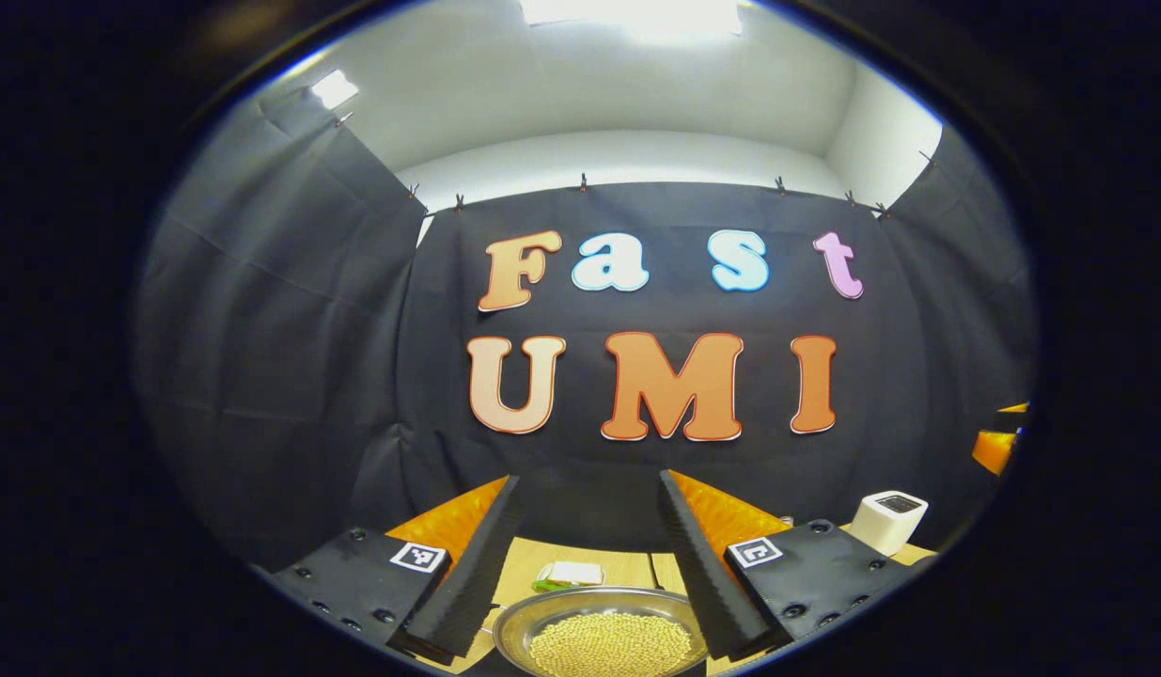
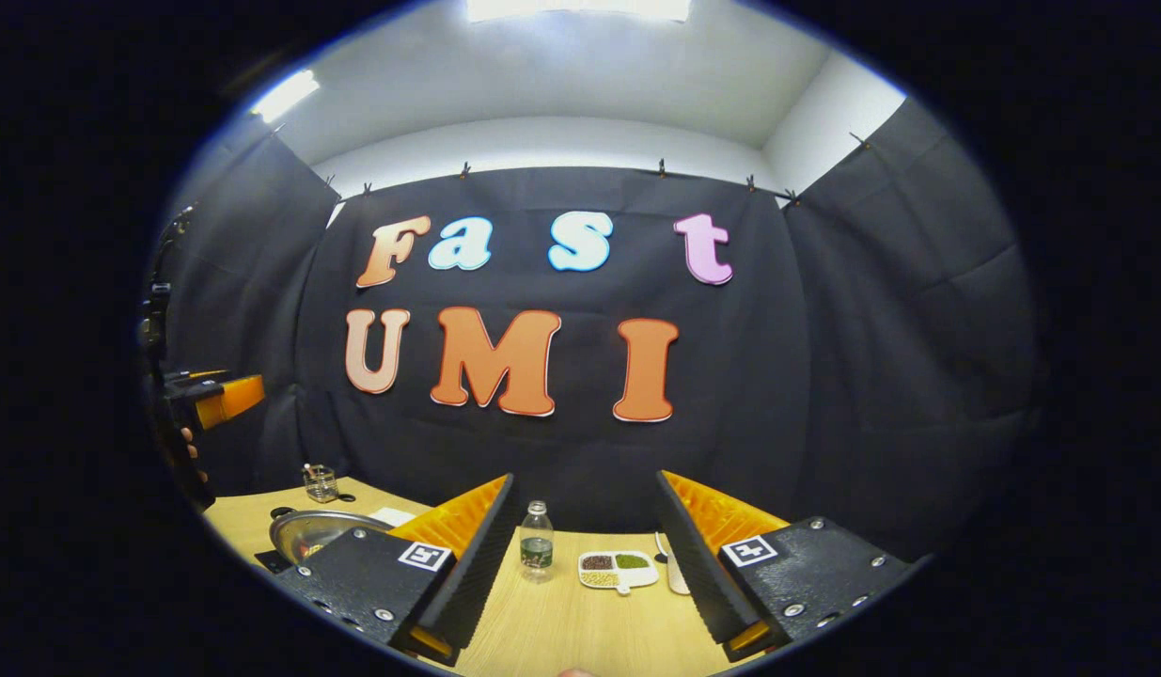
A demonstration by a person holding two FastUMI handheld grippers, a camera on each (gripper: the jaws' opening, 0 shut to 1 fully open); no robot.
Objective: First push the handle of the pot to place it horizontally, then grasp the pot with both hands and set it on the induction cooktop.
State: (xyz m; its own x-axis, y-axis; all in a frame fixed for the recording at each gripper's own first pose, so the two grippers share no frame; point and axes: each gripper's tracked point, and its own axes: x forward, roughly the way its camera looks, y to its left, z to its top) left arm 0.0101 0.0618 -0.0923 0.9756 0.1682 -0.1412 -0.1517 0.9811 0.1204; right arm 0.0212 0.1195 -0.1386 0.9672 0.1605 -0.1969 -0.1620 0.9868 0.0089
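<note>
The metal pot (image 1: 594, 611) lies low in the left gripper view, its bowl filled with pale beans. My left gripper (image 1: 588, 480) is open above it, one finger over each side of the rim, touching nothing. I cannot make out the pot's handle. The right gripper view has the same pot (image 2: 312, 528) far to the left on the wooden table (image 2: 561, 621), with a dark flat edge (image 2: 268, 561) under it. My right gripper (image 2: 585, 478) hangs open over the table's middle, holding nothing. The left gripper (image 2: 213, 397) and a hand (image 2: 191, 453) appear at that view's left edge.
A small water bottle (image 2: 536, 543), a white divided dish (image 2: 618, 569) of beans and a white spoon (image 2: 675, 575) stand ahead of the right gripper. A glass jar (image 2: 321, 483) sits behind the pot. A white box (image 1: 888, 520) stands right of the pot, and a white pad (image 1: 572, 573) lies behind it.
</note>
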